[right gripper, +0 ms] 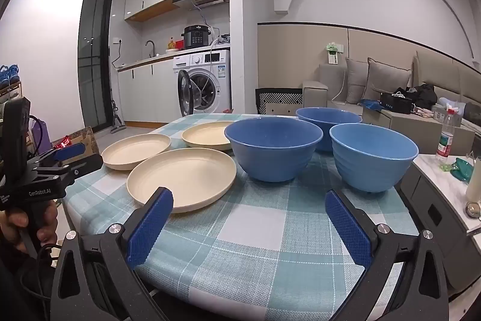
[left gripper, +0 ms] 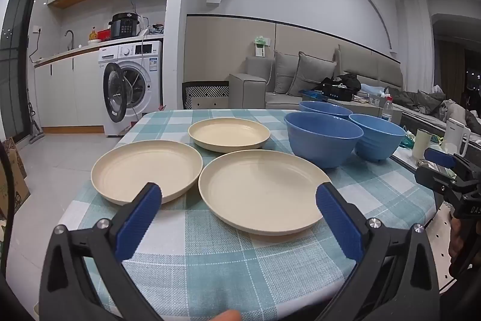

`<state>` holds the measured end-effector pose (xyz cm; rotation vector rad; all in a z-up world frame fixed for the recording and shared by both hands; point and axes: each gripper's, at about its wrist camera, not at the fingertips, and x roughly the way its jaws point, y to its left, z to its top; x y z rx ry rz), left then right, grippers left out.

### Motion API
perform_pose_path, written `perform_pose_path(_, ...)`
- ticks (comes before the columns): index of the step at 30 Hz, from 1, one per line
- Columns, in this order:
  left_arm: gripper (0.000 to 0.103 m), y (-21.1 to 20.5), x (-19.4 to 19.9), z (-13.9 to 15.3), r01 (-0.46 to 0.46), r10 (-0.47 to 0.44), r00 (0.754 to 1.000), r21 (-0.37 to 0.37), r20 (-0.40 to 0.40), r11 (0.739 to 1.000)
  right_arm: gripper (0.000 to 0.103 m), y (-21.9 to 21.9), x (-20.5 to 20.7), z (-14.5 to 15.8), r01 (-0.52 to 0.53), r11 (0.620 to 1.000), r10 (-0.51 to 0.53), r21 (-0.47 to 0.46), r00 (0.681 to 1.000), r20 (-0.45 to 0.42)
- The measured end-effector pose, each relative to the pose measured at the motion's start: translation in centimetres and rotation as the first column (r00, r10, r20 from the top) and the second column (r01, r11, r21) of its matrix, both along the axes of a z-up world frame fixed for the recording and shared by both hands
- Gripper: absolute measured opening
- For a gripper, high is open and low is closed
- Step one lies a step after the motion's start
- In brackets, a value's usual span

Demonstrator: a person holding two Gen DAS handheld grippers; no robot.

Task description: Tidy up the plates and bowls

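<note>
three plates (left gripper: 264, 188) on worktop (left gripper: 210, 260) left, two in front, one behind; three bowls (right gripper: 273, 149) clustered right, one behind.

Washing machine (left gripper: 132, 86) door open; sofa (left gripper: 300, 80), perhaps cluttered, behind checked tablecloth (left gripper: 210, 260).

Plates (left gripper: 264, 188) matt cream plastic; bowls (right gripper: 273, 149) smooth blue plastic, ribbed outside; tablecloth (right gripper: 255, 242) coarse woven checked cloth; gripper pads (left gripper: 138, 224) knurled blue.

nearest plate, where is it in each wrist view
Left wrist: nearest plate lies centre, between the open fingers of that hand-held gripper.
Right wrist: left of centre, behind the left finger.
Shared landmark: washing machine behind the table.
</note>
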<state>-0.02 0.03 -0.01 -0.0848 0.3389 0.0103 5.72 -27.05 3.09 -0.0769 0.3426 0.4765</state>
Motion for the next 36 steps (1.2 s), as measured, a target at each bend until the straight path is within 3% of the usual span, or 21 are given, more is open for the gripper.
perform_pose_path(36, 0.103, 0.27, -0.03, 0.11, -0.005, 0.005, 1.000, 0.005, 0.007, 1.000, 0.103, 0.33, -0.10, 0.23, 0.000, 1.000, 0.000, -0.008, 1.000, -0.007)
